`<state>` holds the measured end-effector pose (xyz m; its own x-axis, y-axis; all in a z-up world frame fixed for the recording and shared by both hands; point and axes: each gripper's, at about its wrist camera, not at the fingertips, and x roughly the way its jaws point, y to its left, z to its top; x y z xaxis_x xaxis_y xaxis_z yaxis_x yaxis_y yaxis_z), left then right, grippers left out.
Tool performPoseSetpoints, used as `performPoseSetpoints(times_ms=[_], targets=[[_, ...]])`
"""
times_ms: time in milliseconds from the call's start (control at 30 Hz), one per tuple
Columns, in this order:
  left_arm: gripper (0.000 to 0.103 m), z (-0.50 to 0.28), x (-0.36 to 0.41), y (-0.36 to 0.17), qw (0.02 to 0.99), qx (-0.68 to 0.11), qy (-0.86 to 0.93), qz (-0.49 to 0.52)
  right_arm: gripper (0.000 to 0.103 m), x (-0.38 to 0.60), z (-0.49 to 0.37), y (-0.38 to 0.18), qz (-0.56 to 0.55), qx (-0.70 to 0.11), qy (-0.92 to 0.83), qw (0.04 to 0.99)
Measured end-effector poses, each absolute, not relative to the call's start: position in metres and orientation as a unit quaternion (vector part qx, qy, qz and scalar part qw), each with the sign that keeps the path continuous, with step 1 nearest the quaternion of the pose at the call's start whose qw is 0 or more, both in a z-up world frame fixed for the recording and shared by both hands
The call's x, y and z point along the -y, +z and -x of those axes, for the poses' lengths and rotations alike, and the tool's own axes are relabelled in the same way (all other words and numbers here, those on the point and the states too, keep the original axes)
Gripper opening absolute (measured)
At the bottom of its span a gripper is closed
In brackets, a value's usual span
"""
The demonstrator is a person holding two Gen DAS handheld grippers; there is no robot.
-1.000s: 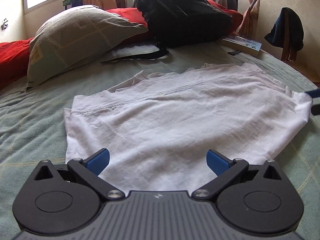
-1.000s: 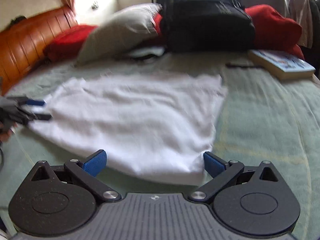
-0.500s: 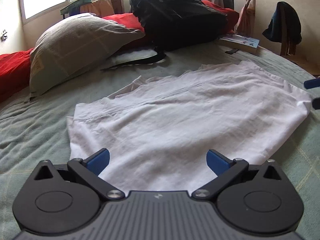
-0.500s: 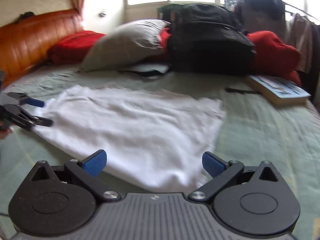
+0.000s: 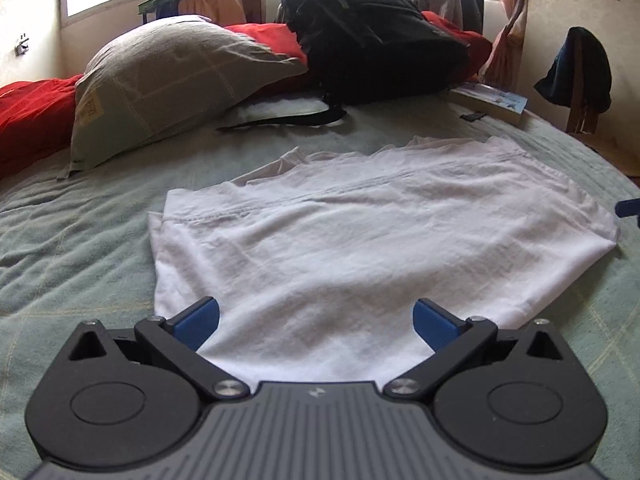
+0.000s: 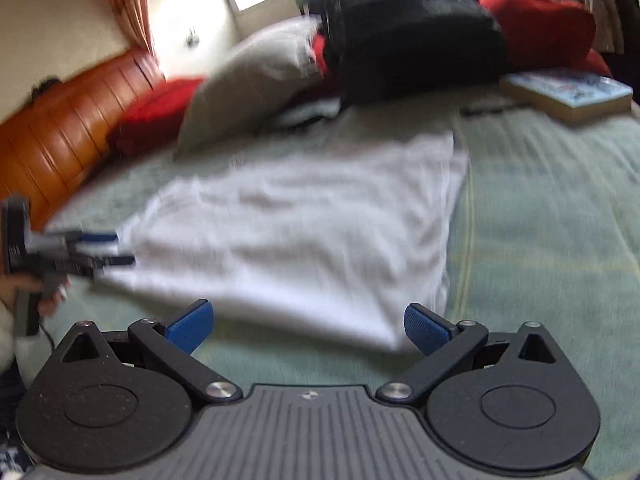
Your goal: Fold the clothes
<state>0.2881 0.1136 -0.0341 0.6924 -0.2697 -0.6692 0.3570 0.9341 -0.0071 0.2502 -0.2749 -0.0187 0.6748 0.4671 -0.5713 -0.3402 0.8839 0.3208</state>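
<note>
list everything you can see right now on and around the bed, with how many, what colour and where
garment: one, white, spread flat mid-bed
bedspread: one, pale green, under everything
pillow: one, grey-beige, far left of bed
red bedding: several pieces, red, along the far edge
backpack: one, black, far side behind the garment
book: one, blue cover, far right of bed
headboard: one, orange-brown wood, seen in right wrist view
dark clothing: one bundle, hung on a chair at right
left tool: one, black with blue pads, open over the garment's near edge
right tool: one, same colours, open at the garment's corner
</note>
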Motion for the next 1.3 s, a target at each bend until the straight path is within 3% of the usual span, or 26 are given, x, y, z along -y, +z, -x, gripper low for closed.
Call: performPoseSetpoints(times_ms=[100, 200, 433, 667, 933, 1067, 1300], targets=[[0.102, -0.293, -0.106, -0.042, 0.916, -0.361, -0.157, -0.077, 0.103, 0.259, -0.267, -0.017, -0.054, -0.325, 0.213, 0.920], [0.103, -0.292, -0.112, -0.055, 0.914, -0.374, -0.124, -0.096, 0.103, 0.250, -0.276, -0.042, -0.004, -0.361, 0.174, 0.916], [0.102, -0.271, -0.134, -0.037, 0.918, -0.368, -0.120, -0.083, 0.103, 0.251, -0.254, -0.056, 0.042, -0.363, 0.159, 0.917], [0.102, -0.256, -0.141, -0.052, 0.900, -0.409, -0.147, -0.022, 0.103, 0.248, -0.262, -0.055, 0.039, -0.372, 0.153, 0.915], [0.102, -0.243, -0.131, -0.029, 0.912, -0.373, -0.166, -0.040, 0.103, 0.243, -0.262, -0.056, 0.053, -0.371, 0.149, 0.915], [0.102, -0.262, -0.138, -0.047, 0.902, -0.415, -0.121, -0.017, 0.103, 0.244, -0.259, -0.056, 0.056, -0.371, 0.149, 0.915], [0.102, -0.264, -0.134, -0.010, 0.921, -0.356, -0.158, -0.024, 0.103, 0.254, -0.263, -0.022, 0.017, -0.345, 0.189, 0.919]])
